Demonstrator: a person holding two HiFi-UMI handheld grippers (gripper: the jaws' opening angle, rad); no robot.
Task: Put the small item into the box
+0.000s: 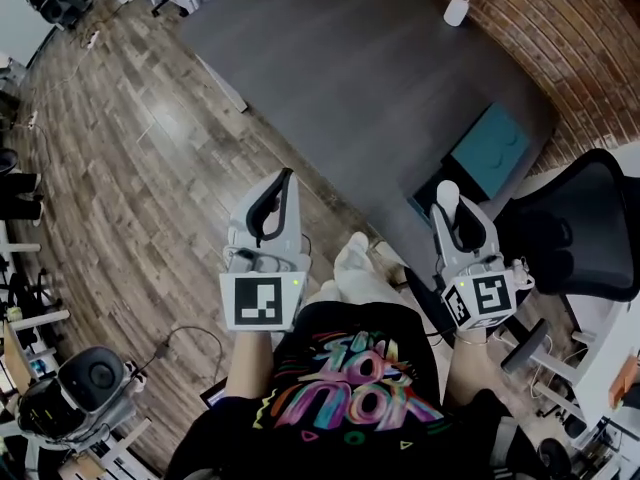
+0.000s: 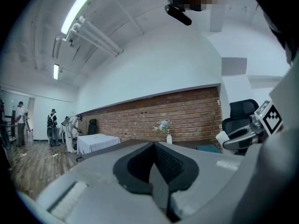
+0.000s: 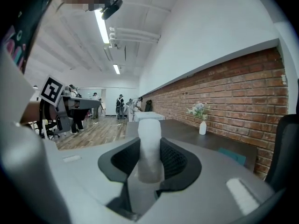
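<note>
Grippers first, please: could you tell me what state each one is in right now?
Left gripper: shut, nothing between its jaws.
Right gripper: shut on the small white cylinder.

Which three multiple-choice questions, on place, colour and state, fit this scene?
1. Where does the small white vase stand?
A. On the dark grey table, near the brick wall.
B. On the wooden floor.
C. On the black chair.
2. What colour is the rectangular box on the table?
A. Red.
B. Teal.
C. Yellow.
3. How are the right gripper's jaws?
A. Wide open, empty.
B. Closed on a small white cylindrical item.
C. Closed, empty.
Answers: 1 A, it stands by the table's far edge; 2 B, the head view shows teal; 3 B, the item sits between the jaws.
</note>
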